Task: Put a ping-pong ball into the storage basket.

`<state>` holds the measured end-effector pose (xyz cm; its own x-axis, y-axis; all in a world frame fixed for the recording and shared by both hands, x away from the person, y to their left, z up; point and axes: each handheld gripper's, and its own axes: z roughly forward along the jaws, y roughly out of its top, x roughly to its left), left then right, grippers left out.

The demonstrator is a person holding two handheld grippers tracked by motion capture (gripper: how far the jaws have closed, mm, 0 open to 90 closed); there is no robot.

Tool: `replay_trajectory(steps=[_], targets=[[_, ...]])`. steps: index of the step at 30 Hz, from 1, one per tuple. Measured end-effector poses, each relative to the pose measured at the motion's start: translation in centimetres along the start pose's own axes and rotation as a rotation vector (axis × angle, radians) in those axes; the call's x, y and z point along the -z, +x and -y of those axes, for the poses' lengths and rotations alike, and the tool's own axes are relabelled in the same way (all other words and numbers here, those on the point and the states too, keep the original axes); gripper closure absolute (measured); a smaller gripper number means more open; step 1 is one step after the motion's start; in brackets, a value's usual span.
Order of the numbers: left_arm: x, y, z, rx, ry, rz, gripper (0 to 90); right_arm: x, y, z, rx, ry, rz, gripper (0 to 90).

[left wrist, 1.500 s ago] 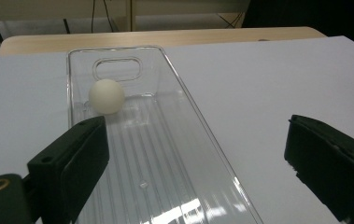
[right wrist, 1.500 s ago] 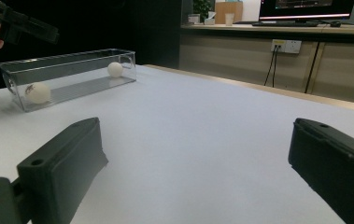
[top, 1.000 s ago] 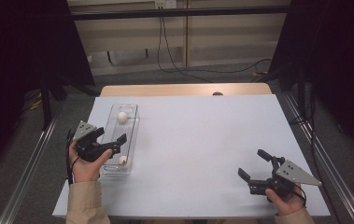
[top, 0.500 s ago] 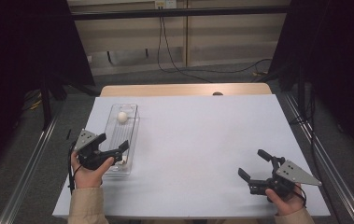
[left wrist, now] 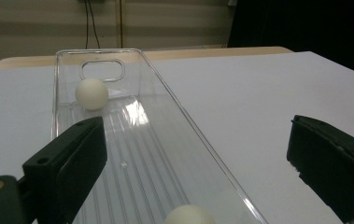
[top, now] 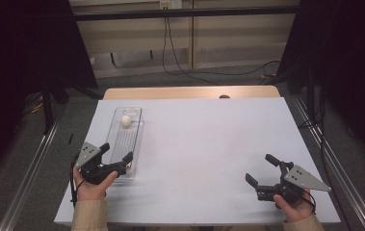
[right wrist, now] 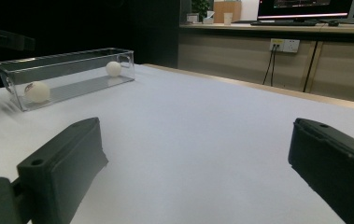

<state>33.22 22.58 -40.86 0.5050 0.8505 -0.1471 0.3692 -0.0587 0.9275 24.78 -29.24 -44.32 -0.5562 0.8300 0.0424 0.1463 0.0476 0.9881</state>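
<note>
- One white table point(top: 209, 144) carries everything; a strip of its wooden top shows along the far edge.
- A long clear plastic tray point(top: 120, 144) lies on the left part of the table, running near to far, with a handle slot in its far end wall.
- The left claw point(top: 116, 153) is held at the near end of the tray, jaws spread wide and gripping nothing; in the left gripper view one jaw stands over the tray's left wall and the other over bare table to the right.
- The right claw point(top: 263, 169) hovers low over the near right part of the table, well apart from the tray, jaws released and empty.
- Two white balls sit in the tray: the far ball point(top: 126, 121) near the handle end, the near ball point(left wrist: 189, 215) at the near end, between the left claw's jaws.
</note>
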Motion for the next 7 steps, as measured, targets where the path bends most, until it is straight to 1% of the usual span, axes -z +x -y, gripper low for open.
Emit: replay_trajectory(steps=[1, 3, 6, 7], targets=[[-0.03, -0.16, 0.28, 0.011, 0.002, 0.0, 5.0, -0.01, 0.0, 0.0, 0.001, 0.0, 0.0, 2.7], [0.02, -0.28, 0.63, 0.005, 0.011, 0.001, 4.8, -0.02, 0.01, 0.01, 0.002, 0.003, 0.0, 2.7], [0.02, -0.32, 1.08, 0.01, 0.012, 0.015, 4.7, 0.0, 0.01, 0.01, 0.004, 0.003, 0.0, 2.7], [-0.03, -0.38, 1.21, 0.018, 0.011, 0.021, 4.7, 0.01, -0.01, 0.01, 0.006, 0.002, 0.0, 2.7]])
